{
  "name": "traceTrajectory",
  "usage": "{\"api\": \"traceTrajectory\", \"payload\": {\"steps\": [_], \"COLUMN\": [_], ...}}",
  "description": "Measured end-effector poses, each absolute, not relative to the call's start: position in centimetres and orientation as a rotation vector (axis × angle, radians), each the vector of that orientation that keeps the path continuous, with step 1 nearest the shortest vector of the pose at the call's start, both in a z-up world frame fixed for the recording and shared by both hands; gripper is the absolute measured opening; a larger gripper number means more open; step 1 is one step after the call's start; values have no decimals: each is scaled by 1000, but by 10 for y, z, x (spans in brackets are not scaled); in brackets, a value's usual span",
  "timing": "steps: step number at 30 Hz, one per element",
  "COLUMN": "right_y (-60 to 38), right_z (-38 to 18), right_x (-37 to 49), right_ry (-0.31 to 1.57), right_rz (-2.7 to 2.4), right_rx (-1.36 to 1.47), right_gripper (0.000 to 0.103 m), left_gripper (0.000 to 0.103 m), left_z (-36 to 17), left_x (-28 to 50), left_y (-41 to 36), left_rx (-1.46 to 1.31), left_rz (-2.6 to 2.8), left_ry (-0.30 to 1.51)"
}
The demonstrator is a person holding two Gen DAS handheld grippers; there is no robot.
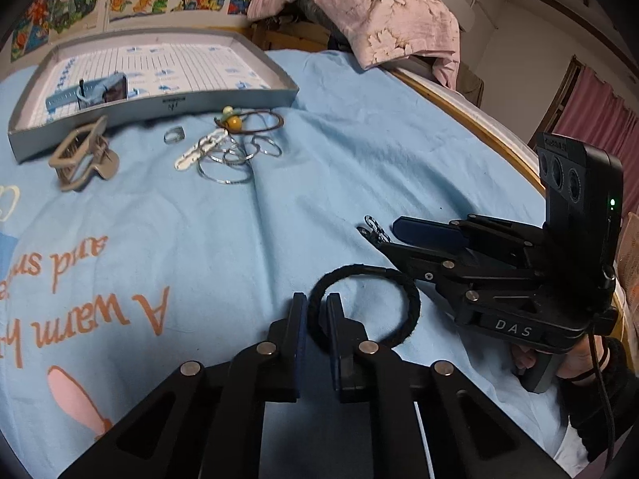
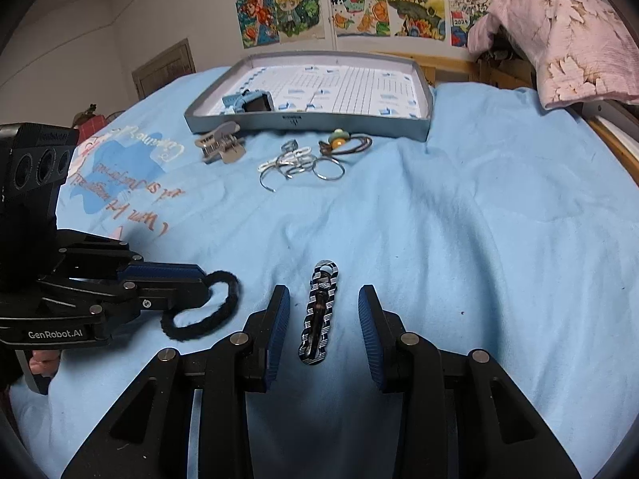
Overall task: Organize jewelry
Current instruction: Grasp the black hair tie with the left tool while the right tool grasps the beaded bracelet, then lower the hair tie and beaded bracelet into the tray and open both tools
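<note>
Blue cotton bedding (image 1: 247,231) fills the left wrist view, and on it the left gripper (image 1: 316,315) has its two blue-padded fingers pinched onto the near side of a black fuzzy hair tie (image 1: 403,283). The band runs between the pads, so those tongs look clenched on it, while the rest of the loop lies flat on the sheet. Off to the side the right gripper (image 1: 383,235) points at a small striped clip (image 1: 373,228). Farther back, a grey tray (image 1: 223,97) holds a blue watch (image 1: 86,92). Just in front of it lie a beige claw clip (image 1: 82,155), a small ring (image 1: 174,135), a tangle of silver rings (image 1: 231,155) and a beaded cord (image 1: 239,121).

From the right wrist view, the right gripper (image 2: 323,311) is spread wide, released, with the striped clip (image 2: 319,313) lying lengthwise between its fingers and touching neither. The left gripper (image 2: 201,279) comes in from the side, clamped on the hair tie (image 2: 203,307).

My worry is the hair tie: it is soft and held only by a thin section, so a quick lift could let it slide out of the pads. The clip is narrow and lies on loose fabric; closing on it could pinch a fold of sheet as well, or make it skid sideways.
</note>
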State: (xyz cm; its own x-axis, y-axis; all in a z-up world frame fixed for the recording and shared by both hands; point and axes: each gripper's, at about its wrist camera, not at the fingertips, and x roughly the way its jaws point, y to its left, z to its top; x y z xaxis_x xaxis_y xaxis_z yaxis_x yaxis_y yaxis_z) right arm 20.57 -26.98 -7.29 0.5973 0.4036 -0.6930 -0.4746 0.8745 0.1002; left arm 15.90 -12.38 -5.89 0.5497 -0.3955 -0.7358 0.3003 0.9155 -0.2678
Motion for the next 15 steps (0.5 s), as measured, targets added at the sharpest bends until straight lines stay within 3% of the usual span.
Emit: {"api": "traceTrajectory", "payload": {"steps": [4, 8, 15], "right_y": [-264, -262, -265], "right_z": [-78, -80, -74], "right_x": [209, 211, 210], "right_ry": [803, 813, 775], "right_rz": [504, 505, 525], "right_rx": [-117, -115, -71], "right_gripper": [32, 13, 12], "left_gripper": [6, 5, 5], "left_z": [-64, -58, -40], "left_x": [166, 162, 162], "left_y": [-122, -119, -102], "left_rx": [-136, -153, -201], "left_rz": [-414, -407, -386], "left_ry": [926, 898, 823]}}
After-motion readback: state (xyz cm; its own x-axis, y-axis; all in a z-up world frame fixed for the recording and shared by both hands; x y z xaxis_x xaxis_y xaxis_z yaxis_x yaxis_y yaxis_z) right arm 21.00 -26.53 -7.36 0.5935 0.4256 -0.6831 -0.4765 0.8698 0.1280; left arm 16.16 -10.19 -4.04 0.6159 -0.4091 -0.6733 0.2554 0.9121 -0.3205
